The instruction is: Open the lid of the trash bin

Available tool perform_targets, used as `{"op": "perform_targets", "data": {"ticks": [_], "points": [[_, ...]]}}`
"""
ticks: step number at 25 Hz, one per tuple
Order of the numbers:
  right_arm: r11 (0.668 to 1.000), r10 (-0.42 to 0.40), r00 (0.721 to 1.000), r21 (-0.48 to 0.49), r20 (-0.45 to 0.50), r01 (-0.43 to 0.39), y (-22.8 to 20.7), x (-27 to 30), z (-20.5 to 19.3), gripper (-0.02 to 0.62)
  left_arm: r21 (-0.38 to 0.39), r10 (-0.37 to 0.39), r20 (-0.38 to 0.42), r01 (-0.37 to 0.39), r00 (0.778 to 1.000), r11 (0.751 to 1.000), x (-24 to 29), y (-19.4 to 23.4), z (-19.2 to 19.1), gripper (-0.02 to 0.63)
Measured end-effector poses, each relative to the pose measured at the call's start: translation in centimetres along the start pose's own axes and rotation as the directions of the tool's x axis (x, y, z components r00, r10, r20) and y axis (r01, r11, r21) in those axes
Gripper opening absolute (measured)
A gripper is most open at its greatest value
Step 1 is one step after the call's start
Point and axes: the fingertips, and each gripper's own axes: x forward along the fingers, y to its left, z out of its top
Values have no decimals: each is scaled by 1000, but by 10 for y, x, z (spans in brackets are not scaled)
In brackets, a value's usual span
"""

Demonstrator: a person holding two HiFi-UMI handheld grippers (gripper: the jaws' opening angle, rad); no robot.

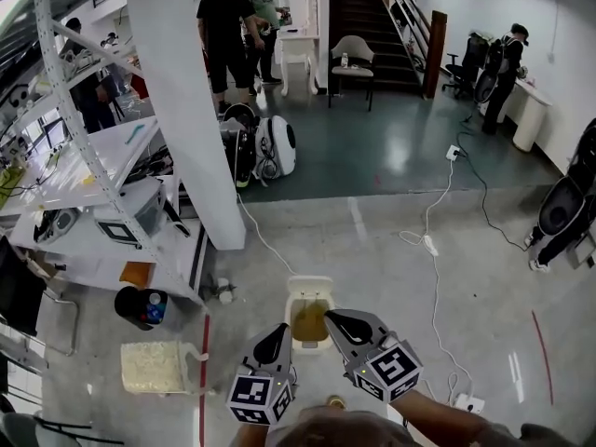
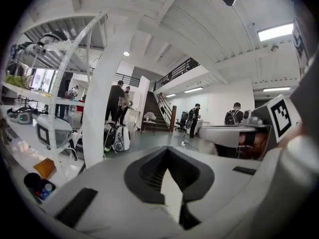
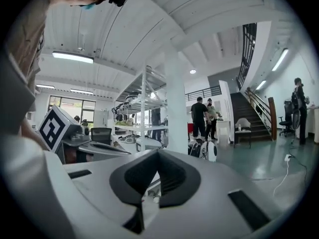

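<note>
The left tongs (image 1: pixel 277 331) and right tongs (image 1: pixel 329 318), both clenched empty, flank the trash bin (image 1: pixel 309 288) at its near edges. Open floor (image 1: pixel 391 250) spreads beyond them.

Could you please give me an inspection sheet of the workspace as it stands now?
Surface: grey floor, bare near the bin.
Job's things: white trash bin; its brownish lid looks in place, not yet opened.
Clutter: black bucket holding bottles; white crate.
Grippers: left gripper and right gripper are held above the bin, jaws together, nothing between them.
Cables: white cable with a power strip runs across the floor.
Surroundings: white pillar, shelving rack, staircase, people standing far off.
</note>
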Motion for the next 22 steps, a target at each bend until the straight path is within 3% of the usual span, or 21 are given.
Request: {"op": "perform_targets", "data": {"ticks": [5,22], "points": [[1000,0,1000,22,-4,0,1,8,-22,32,17,10,8,-10,1000,1000,-1,2,-2,0],[999,30,1000,43,-5,-30,6,15,-38,31,6,33,10,-33,999,999,0,11,-8,0]]}}
